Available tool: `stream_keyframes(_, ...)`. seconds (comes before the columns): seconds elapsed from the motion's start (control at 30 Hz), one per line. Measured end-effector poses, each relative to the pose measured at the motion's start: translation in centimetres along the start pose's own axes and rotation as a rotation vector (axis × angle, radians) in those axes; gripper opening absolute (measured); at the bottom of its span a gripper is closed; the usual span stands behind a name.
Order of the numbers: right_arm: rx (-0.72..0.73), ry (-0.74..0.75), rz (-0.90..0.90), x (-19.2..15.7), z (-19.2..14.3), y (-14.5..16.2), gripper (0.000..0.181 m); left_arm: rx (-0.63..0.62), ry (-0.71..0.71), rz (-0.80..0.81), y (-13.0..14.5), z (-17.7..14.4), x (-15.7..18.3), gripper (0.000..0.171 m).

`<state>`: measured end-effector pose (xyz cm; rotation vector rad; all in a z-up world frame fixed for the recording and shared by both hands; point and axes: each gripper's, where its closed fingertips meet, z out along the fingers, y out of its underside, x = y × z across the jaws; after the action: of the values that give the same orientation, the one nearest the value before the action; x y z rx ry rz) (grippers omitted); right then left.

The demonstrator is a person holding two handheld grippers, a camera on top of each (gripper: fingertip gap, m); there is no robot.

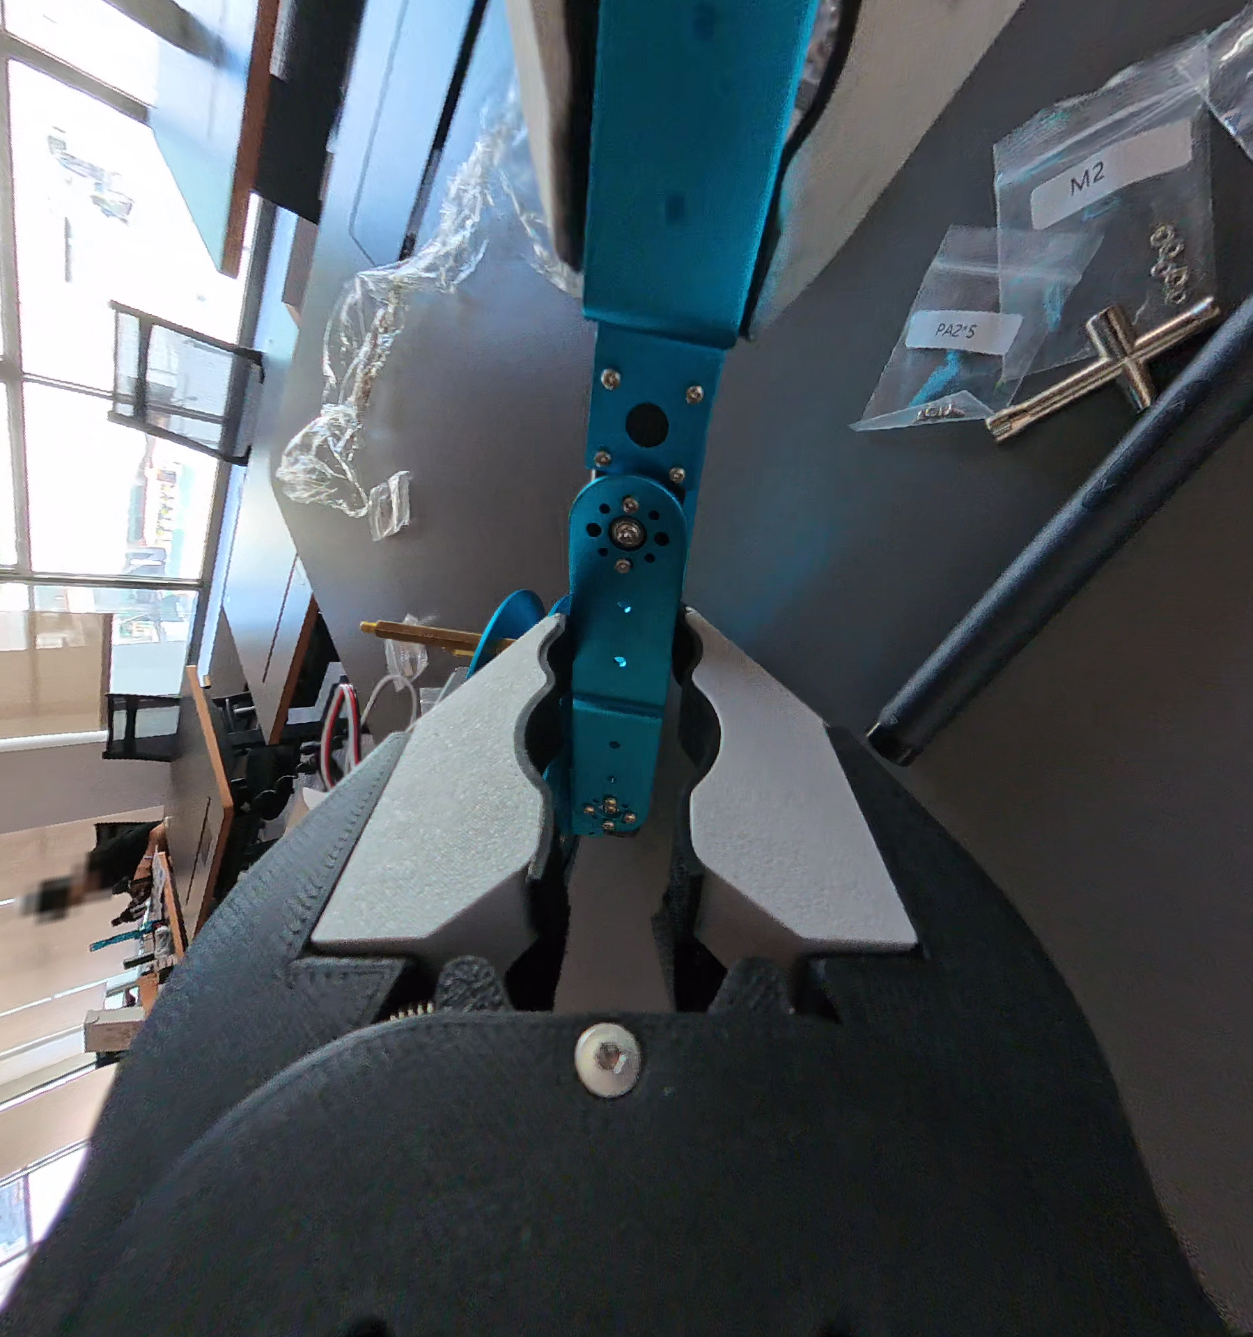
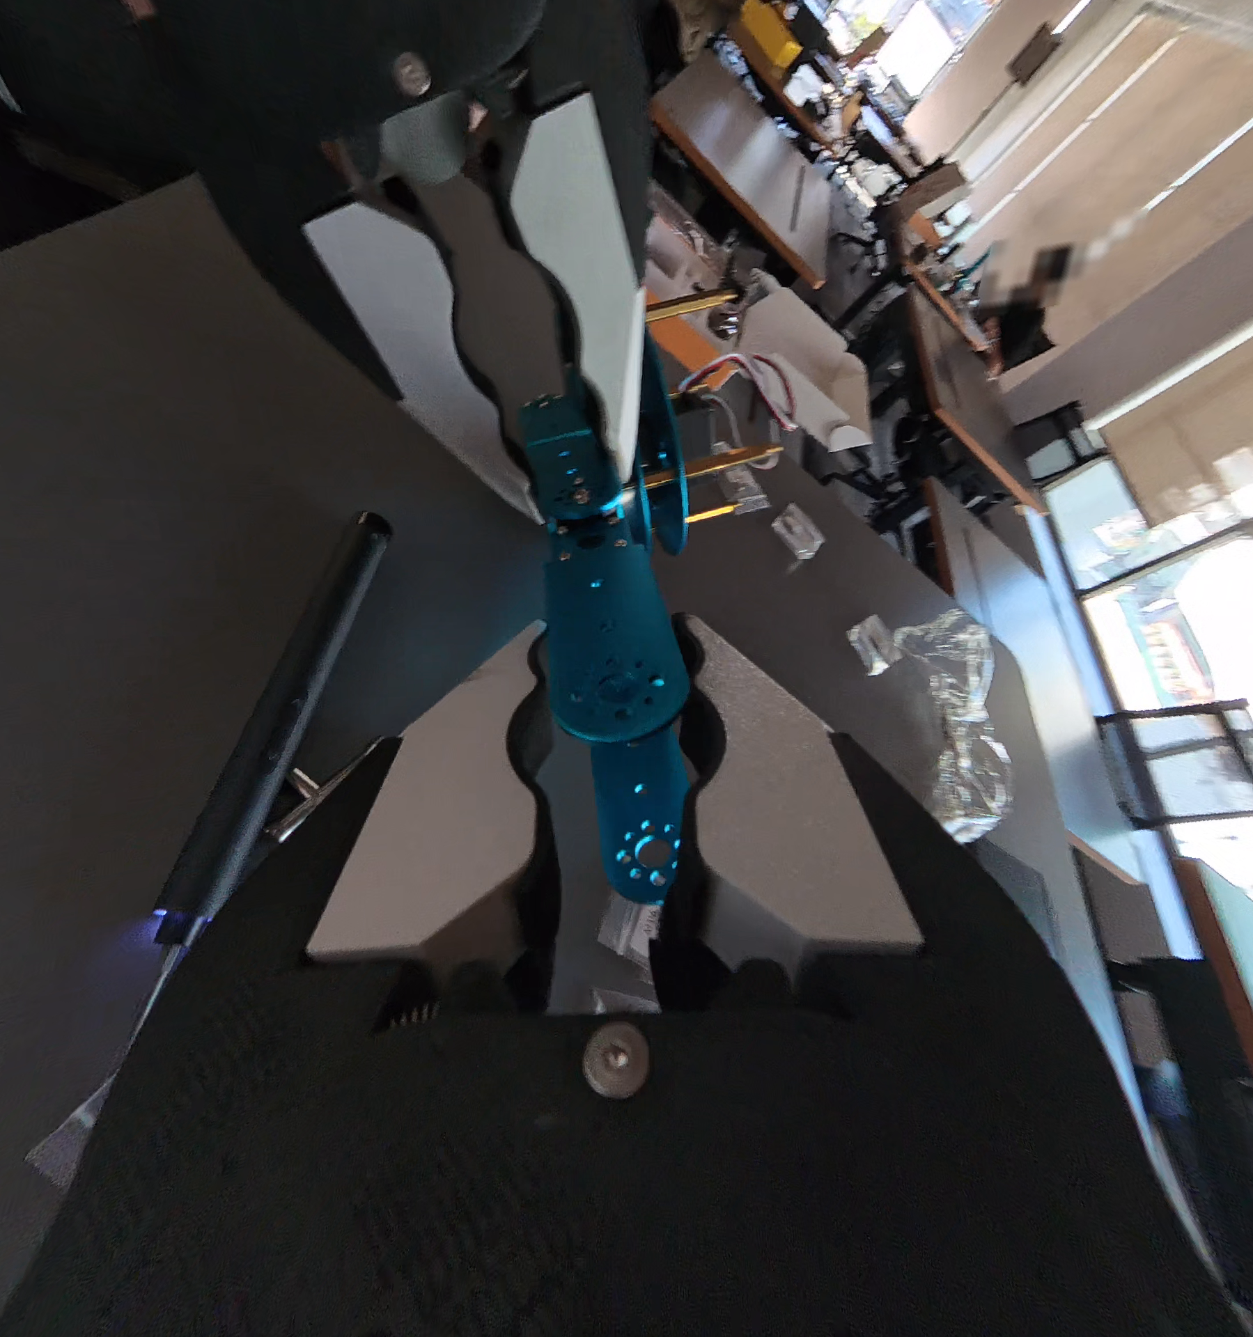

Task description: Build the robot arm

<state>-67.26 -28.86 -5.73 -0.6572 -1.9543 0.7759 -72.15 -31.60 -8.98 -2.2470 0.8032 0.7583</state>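
Both grippers clench one jointed blue anodised metal bracket arm (image 1: 627, 651), its long axis toward twelve o'clock: left gripper (image 1: 623, 716), right gripper (image 2: 612, 731).

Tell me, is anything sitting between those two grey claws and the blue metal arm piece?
Nothing visible does. The left gripper and the right gripper each have their jaws closed directly on the blue metal arm, from opposite ends.
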Motion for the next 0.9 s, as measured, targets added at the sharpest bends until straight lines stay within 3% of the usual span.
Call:
stream_keyframes(0.3, 0.071, -0.186, 0.407, 1.4, 2.8, 1.6, 0.026, -0.144, 0.335, 0.131, 1.5, 1.4, -2.2, 0.027)
stream_keyframes(0.5, 0.071, -0.231, 0.595, 2.2, 3.2, 3.3, 0.026, -0.273, 0.521, 0.162, 1.3, 2.6, -3.0, 0.027)
stream_keyframes(0.73, -0.031, -0.211, 0.734, 0.5, 3.0, 6.7, 0.018, -0.384, 0.601, 0.274, 0.6, 3.9, -2.2, 0.026)
stream_keyframes(0.9, -0.137, -0.210, 0.762, -1.5, 2.7, 8.3, 0.020, -0.368, 0.585, 0.366, 0.3, 4.1, -1.2, 0.026)
